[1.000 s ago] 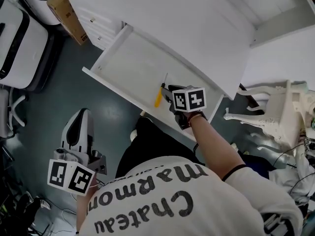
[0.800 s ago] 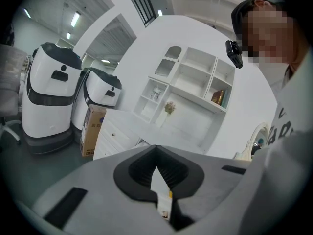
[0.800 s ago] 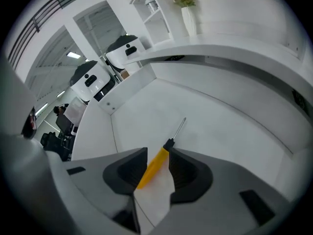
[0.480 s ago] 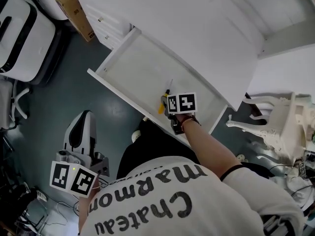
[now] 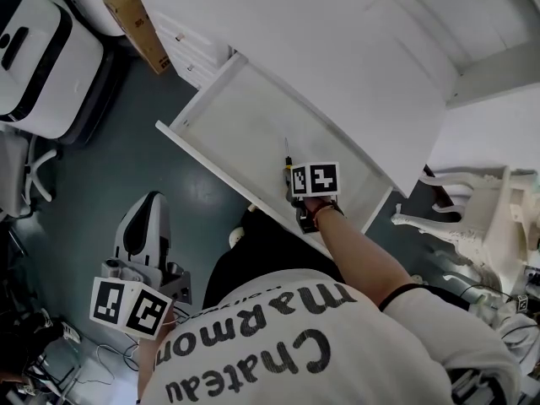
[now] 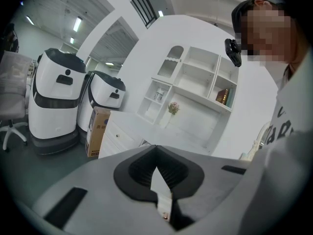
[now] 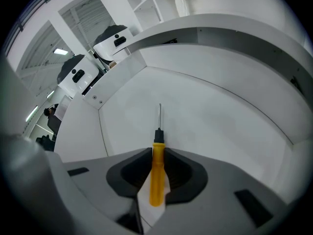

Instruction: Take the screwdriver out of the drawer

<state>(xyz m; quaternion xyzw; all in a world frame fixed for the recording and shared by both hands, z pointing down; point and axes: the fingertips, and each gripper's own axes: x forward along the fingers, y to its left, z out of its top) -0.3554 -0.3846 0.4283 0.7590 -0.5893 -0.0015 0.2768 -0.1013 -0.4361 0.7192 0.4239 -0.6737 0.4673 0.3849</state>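
Observation:
A screwdriver with a yellow handle and a thin metal shaft lies in the open white drawer, near its front right. My right gripper points steeply down into the drawer, its jaws closing, with the handle between them and their edges against its sides. In the head view only the shaft shows beyond the right gripper, whose marker cube hides the handle. My left gripper hangs low at the left over the floor, away from the drawer. In its own view the left gripper is shut on nothing.
The drawer sticks out from a white cabinet. A cardboard box and white robot bases stand to the left on the grey-green floor. An ornate white chair stands at the right. The person's torso fills the bottom of the head view.
My right gripper has sunk into the drawer over the screwdriver's handle, which its marker cube now covers. The left gripper has stayed where it was.

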